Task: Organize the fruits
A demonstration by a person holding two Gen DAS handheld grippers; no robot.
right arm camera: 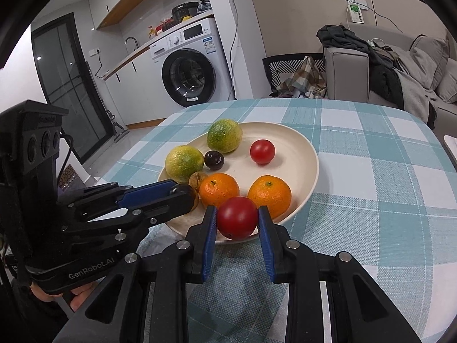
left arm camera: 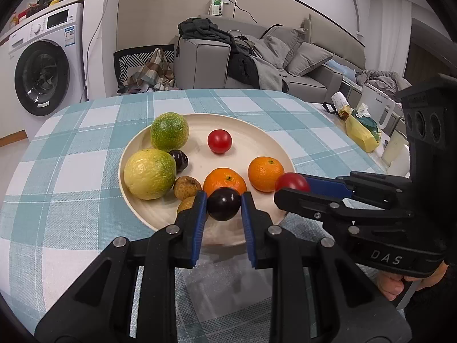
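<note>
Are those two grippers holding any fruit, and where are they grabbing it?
Yes. The left gripper pinches a dark plum by its sides; the right gripper pinches a red tomato likewise.

One cream plate (left arm camera: pixel 160 217) sits on a checked bench (left arm camera: pixel 71 171). Two green-yellow citrus fruits: one at the back (left arm camera: pixel 169 131), one at the front (left arm camera: pixel 149 173). Two oranges: left (left arm camera: pixel 224 181) and right (left arm camera: pixel 265 173). Two red tomatoes: one on the plate (left arm camera: pixel 219 141), one held (left arm camera: pixel 292 182). Two dark plums: one on the plate (left arm camera: pixel 179 160), one held (left arm camera: pixel 223 203). Two small brown fruits: (left arm camera: pixel 187 187) and (left arm camera: pixel 186 204). Two grippers: left (left arm camera: pixel 223 204), right (right arm camera: pixel 237 218).
</note>
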